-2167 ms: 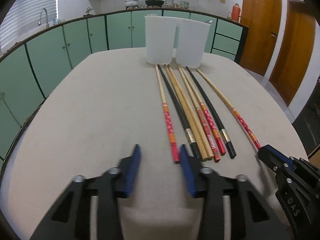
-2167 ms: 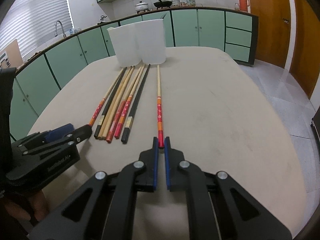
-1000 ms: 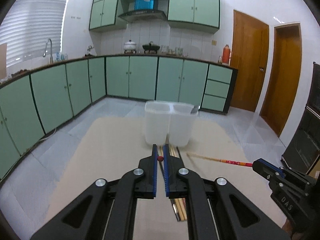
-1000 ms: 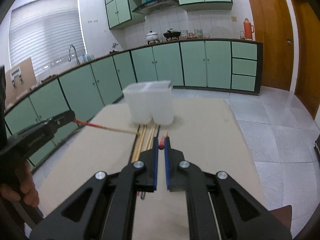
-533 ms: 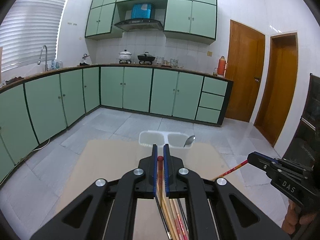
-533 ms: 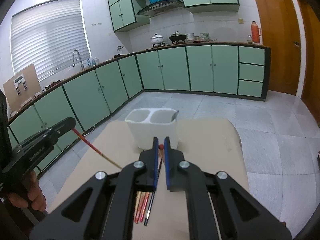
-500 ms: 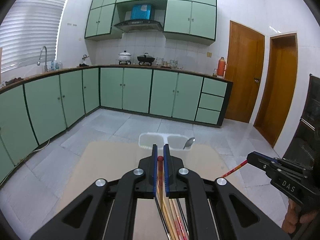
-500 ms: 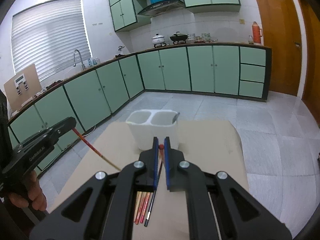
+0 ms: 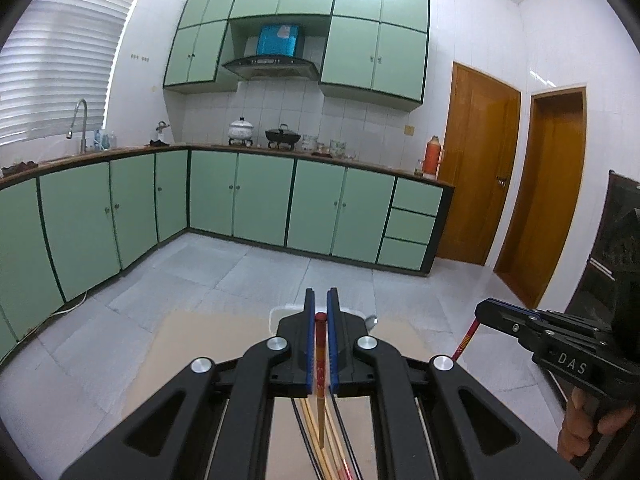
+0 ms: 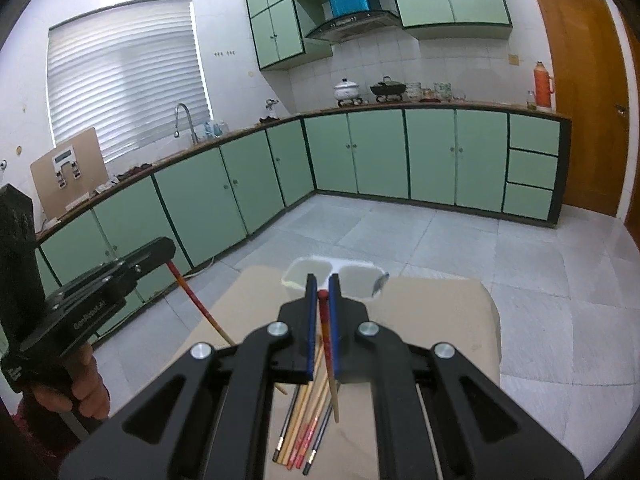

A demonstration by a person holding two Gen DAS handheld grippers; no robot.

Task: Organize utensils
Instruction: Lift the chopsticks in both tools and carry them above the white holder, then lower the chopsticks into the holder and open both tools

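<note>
My left gripper (image 9: 320, 308) is shut on the red end of a chopstick (image 9: 320, 364) that hangs down between the blue pads, high above the table. My right gripper (image 10: 322, 285) is likewise shut on a second red-ended chopstick (image 10: 327, 336), which dangles tip down. Each gripper shows in the other's view, the right gripper (image 9: 482, 312) with its chopstick (image 9: 465, 340) and the left gripper (image 10: 167, 249) with its chopstick (image 10: 200, 306). The white two-compartment holder (image 10: 352, 274) stands below and ahead at the far table end. Several chopsticks (image 10: 304, 420) lie in a row on the table.
The beige table (image 10: 448, 312) sits far below, with grey tiled floor around it. A spoon bowl (image 10: 381, 280) pokes from the holder's right compartment. Green cabinets line the far walls. A person's hand (image 10: 86, 392) grips the left tool's handle.
Both grippers have risen with their chopsticks still clamped. The table, the holder and the row of chopsticks have sunk lower in both views and look smaller.
</note>
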